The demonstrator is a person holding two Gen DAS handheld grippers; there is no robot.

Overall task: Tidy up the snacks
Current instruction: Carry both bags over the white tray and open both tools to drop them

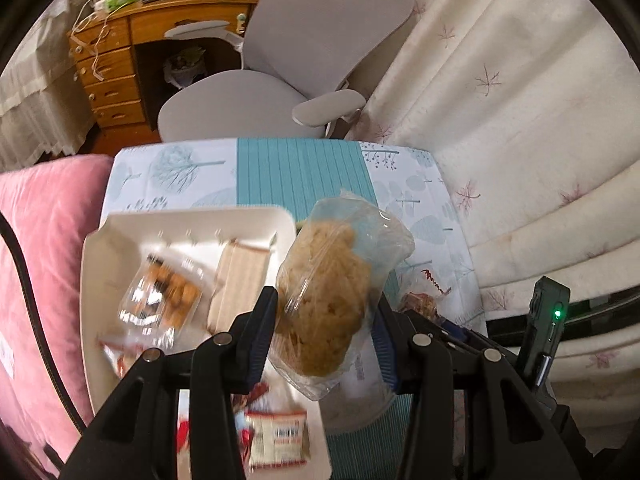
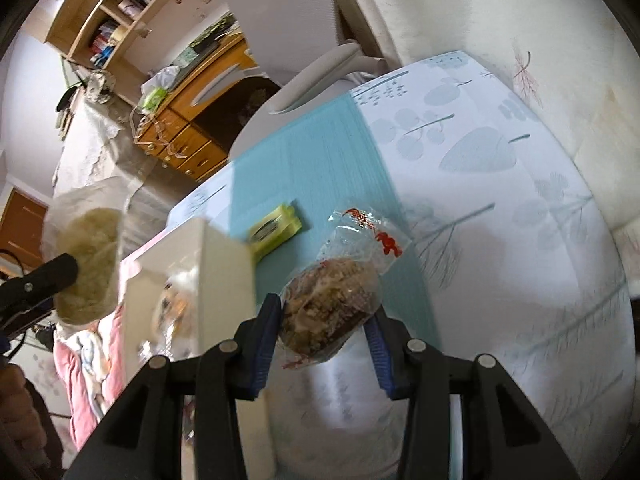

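My left gripper (image 1: 326,320) is shut on a clear bag holding a pale, shredded-looking cake (image 1: 326,296), held above the right edge of a white tray (image 1: 100,248). The same bag (image 2: 86,264) and the left gripper show at the left of the right wrist view. My right gripper (image 2: 328,322) is shut on a clear bag with a brown crumbly cake (image 2: 330,304), above the table beside the tray (image 2: 224,264). The tray holds several wrapped snacks, among them a clear pack of orange pieces (image 1: 168,292) and a beige pack (image 1: 240,280).
The table (image 2: 500,200) has a white leaf-print cloth with a teal stripe. A yellow-green packet (image 2: 276,230) lies on the stripe by the tray. A grey office chair (image 1: 280,72) and wooden desk (image 1: 112,60) stand behind; pink bedding (image 1: 44,240) lies left, cream curtain (image 1: 520,100) right.
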